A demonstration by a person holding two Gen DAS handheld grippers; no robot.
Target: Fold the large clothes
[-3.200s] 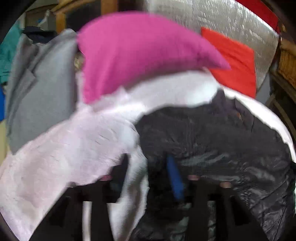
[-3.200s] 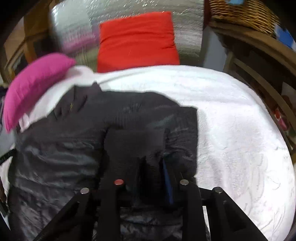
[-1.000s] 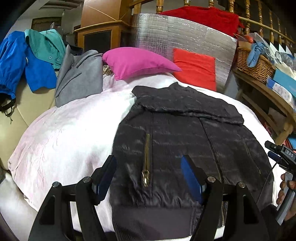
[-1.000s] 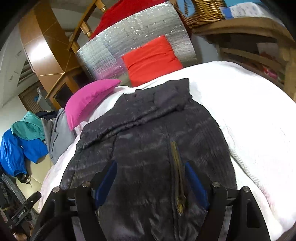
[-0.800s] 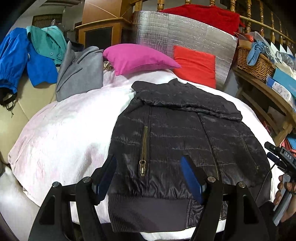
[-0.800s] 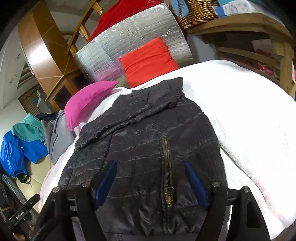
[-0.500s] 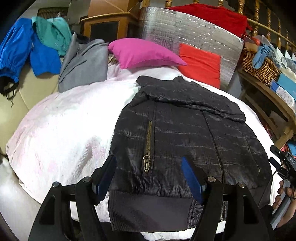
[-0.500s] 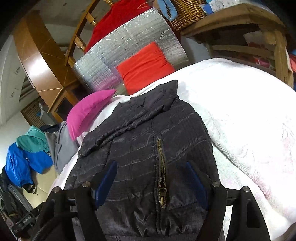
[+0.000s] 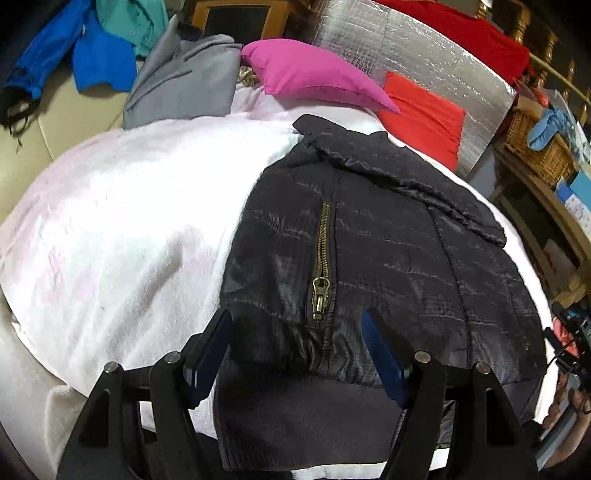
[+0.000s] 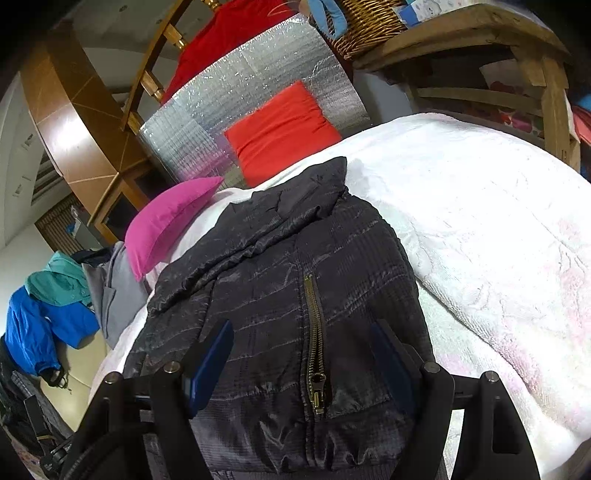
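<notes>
A black quilted jacket lies flat on the white blanket, sleeves folded across near the collar, ribbed hem toward me. My left gripper is open just above the hem's left corner, by a brass pocket zipper. In the right wrist view the jacket fills the centre. My right gripper is open over the hem's right corner, straddling the other pocket zipper. Neither holds cloth.
A pink pillow, a red cushion and a silver foil panel stand behind. Grey, teal and blue clothes lie on the left. A wooden shelf with a wicker basket stands right of the bed.
Both grippers have moved closer to the jacket's hem and lower over it. Earlier they let go of the folded sleeves and pulled back. The jacket has not moved.
</notes>
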